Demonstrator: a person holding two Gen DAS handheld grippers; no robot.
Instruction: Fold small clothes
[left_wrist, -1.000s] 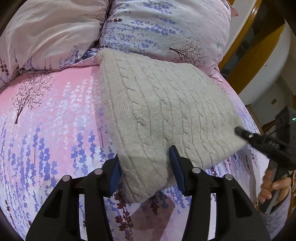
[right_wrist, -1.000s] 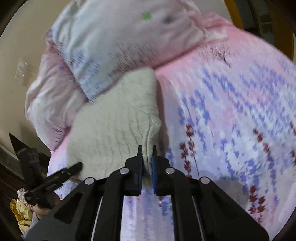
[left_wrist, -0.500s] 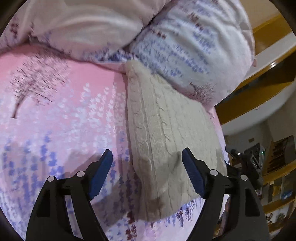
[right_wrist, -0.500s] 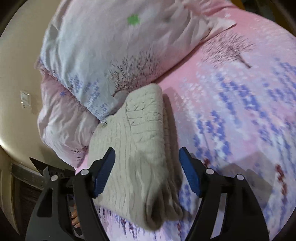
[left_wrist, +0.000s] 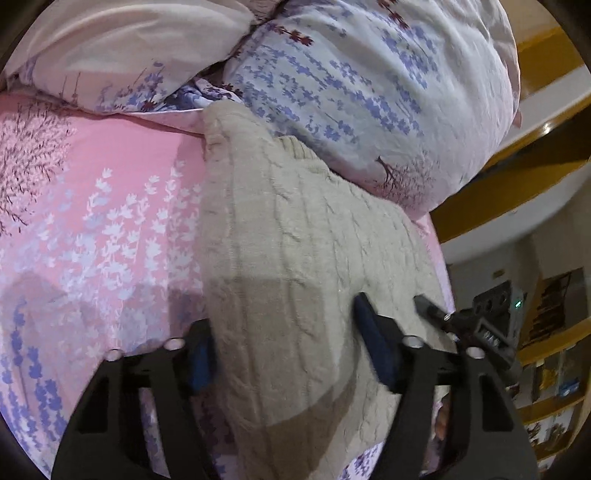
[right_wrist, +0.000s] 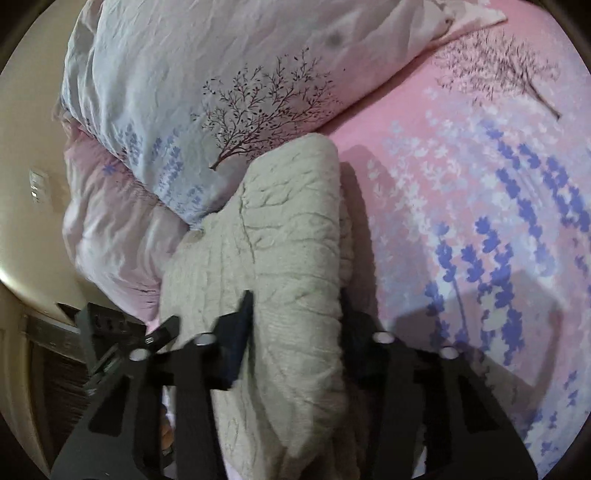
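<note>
A folded beige cable-knit sweater (left_wrist: 295, 280) lies on the pink floral bed (left_wrist: 92, 206), its far end tucked against the lavender-print pillow (left_wrist: 369, 92). The left hand-held gripper (left_wrist: 284, 350) is spread wide and released, its two blue-padded fingers (left_wrist: 373, 343) straddling the near end of the sweater, one on each side of the folded bundle. In the right wrist view the right hand-held gripper (right_wrist: 299, 332) is likewise released and spread, with the sweater (right_wrist: 288, 258) lying between its fingers (right_wrist: 236, 332) and reaching away toward the pillow (right_wrist: 207, 85); the bed (right_wrist: 480, 206) stretches off to the right. Each hand-held gripper shows at the edge of the other's view.
</note>
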